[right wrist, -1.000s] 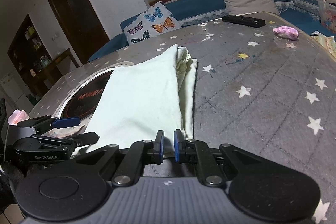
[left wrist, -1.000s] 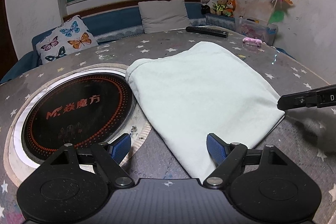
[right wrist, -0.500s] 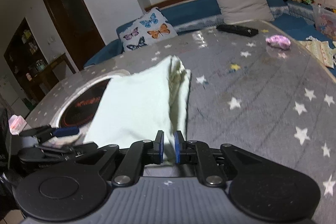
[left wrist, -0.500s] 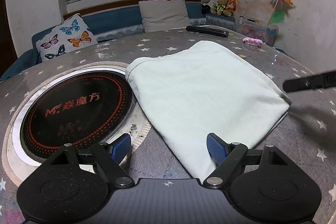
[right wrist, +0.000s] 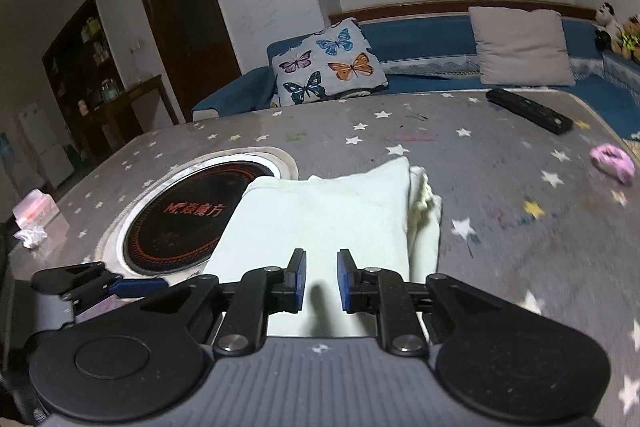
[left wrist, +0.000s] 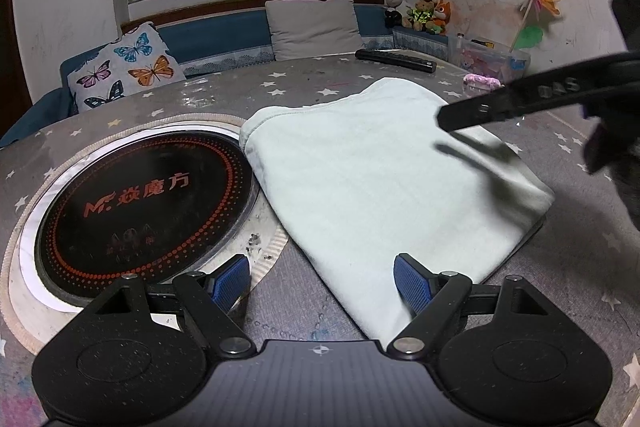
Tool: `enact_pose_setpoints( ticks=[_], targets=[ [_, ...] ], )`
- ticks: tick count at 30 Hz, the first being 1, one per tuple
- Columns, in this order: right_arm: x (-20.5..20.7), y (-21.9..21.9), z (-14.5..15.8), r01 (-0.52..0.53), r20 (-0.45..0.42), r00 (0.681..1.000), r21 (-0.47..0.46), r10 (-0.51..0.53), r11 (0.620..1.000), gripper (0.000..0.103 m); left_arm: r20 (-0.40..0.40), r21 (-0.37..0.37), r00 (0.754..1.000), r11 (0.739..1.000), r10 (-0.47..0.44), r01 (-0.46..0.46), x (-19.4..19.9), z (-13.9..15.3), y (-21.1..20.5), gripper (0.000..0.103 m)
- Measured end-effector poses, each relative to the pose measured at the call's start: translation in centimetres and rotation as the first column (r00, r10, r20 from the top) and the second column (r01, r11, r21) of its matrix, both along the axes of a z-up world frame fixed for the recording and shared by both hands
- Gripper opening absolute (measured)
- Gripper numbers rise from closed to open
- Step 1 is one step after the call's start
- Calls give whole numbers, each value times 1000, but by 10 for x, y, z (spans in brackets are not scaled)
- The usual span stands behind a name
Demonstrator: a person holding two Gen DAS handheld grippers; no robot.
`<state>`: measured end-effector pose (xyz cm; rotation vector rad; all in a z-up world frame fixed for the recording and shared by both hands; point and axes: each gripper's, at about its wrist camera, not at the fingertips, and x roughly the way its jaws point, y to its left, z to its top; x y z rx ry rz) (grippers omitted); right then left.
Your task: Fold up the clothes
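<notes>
A pale mint folded garment (left wrist: 384,179) lies flat on the grey star-patterned table, its left edge touching the round black cooktop. In the right wrist view the garment (right wrist: 332,219) shows layered folds along its right side. My left gripper (left wrist: 322,281) is open and empty, low over the garment's near corner. My right gripper (right wrist: 321,281) is slightly open and empty, raised above the garment's near edge. Its black fingers (left wrist: 500,105) hover over the garment's right side in the left wrist view. The left gripper (right wrist: 120,285) shows at the lower left of the right wrist view.
A round black induction cooktop (left wrist: 140,195) with red lettering is set into the table left of the garment. A black remote (left wrist: 394,60) and a pink scrunchie (right wrist: 612,161) lie at the far side. A tissue pack (right wrist: 34,211) sits at the left edge. A sofa with cushions is behind.
My right gripper has let go of the garment's edge, opened slightly and lifted up and over the garment. The garment now lies flat. My left gripper has stayed open in place.
</notes>
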<state>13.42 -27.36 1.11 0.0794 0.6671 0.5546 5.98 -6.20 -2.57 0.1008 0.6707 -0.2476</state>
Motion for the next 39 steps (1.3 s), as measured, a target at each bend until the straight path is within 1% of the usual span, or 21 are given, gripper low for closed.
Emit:
enact_pose_setpoints(
  ticks=[4,7,12,16,19,25,30,35,39],
  targets=[
    [15,6,-6,7,-3,1000,-26,-7,1000,16,-2,-6,1000,1000,0,0,0,-1,2,82],
    [26,5,-14,26,-22,999,-43,-27,999,16,-3,-10,1000,1000,0,0,0,-1,3,83],
    [33,-3,-22,63,-45,997,-59,-65,996,16,-4,-16,1000,1000,1,-1,-1,-2,3,83],
    [35,-2,-16,62,-32,997,-70,-65,996,16,-5,-16,1000,1000,1,-1,0,-2,3,83],
    [39,1,-9,57,-9,998,-66,-58,996,18,-6,-16,1000,1000,2,-2,0,-2,3,83],
    [57,14,1,52,24,998,-64,-50,997,19,-8,-20,1000,1000,3,-3,0,-2,3,83],
    [73,20,-10,74,11,997,-90,-73,993,19,-8,-24,1000,1000,1,-1,0,-2,4,83],
    [81,14,-25,108,-20,994,-107,-111,988,18,-7,-25,1000,1000,-1,1,0,-2,5,83],
    [82,12,-25,112,-22,993,-107,-115,988,18,-6,-27,1000,1000,-1,1,0,-2,5,84]
  ],
)
